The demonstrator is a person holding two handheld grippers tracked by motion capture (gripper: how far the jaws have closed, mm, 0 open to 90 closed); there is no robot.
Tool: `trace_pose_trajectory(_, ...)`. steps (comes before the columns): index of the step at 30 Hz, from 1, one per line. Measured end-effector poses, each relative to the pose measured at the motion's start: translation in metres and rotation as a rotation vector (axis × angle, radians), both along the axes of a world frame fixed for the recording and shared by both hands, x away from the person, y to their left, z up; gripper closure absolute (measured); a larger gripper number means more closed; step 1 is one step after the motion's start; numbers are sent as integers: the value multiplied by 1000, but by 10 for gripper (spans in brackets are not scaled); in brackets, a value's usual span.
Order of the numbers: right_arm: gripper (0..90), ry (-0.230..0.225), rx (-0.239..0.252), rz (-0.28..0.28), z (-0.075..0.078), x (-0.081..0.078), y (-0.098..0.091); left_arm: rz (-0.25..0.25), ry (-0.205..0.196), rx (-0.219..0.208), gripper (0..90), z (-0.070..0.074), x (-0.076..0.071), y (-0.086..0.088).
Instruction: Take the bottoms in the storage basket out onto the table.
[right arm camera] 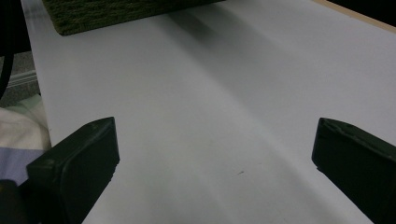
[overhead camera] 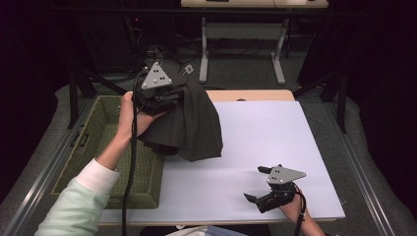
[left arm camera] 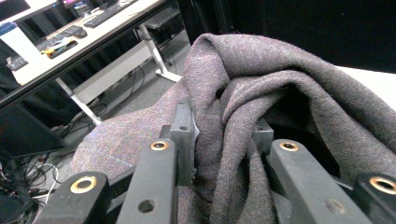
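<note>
Hanging soft and limp from the left gripper [overhead camera: 162,96], jaws pinching a fold of the dark cloth [overhead camera: 194,123] above the table's [overhead camera: 265,132] left edge, beside the basket [overhead camera: 103,132]. Probably light, floppy; gripping bunched folds seeming safest. Right gripper [overhead camera: 260,184] resting wide open, holding nothing.

No text, label, brand, number or sign is showing legibly on anything in these pictures.
</note>
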State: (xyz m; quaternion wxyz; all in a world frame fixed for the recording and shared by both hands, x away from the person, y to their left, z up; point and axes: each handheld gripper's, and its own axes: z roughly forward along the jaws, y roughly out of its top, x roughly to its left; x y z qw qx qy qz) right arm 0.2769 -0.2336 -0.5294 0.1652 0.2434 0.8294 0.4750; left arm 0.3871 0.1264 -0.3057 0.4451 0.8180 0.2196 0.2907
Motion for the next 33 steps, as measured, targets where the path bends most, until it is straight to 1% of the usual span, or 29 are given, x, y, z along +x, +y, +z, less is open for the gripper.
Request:
trace_pose_trajectory(15,4,2,-3,-1,0,0,0,-21,12,15,720,-7,4,-12)
trace_pose_trajectory(22,4,1,-1,-2,0,0,0,-44,19,6,719,-9,4,-21)
trace_pose_trajectory(27,4,1,-1,-1,0,0,0,-65,41,20,719,-15,6,-30)
trace_pose_trajectory(30,4,1,-2,-1,0,-1,-1,-80,65,31,719,-23,10,-36)
trace_pose_trajectory(33,4,0,1,-3,0,-1,-1,-85,82,37,718,-29,13,-40)
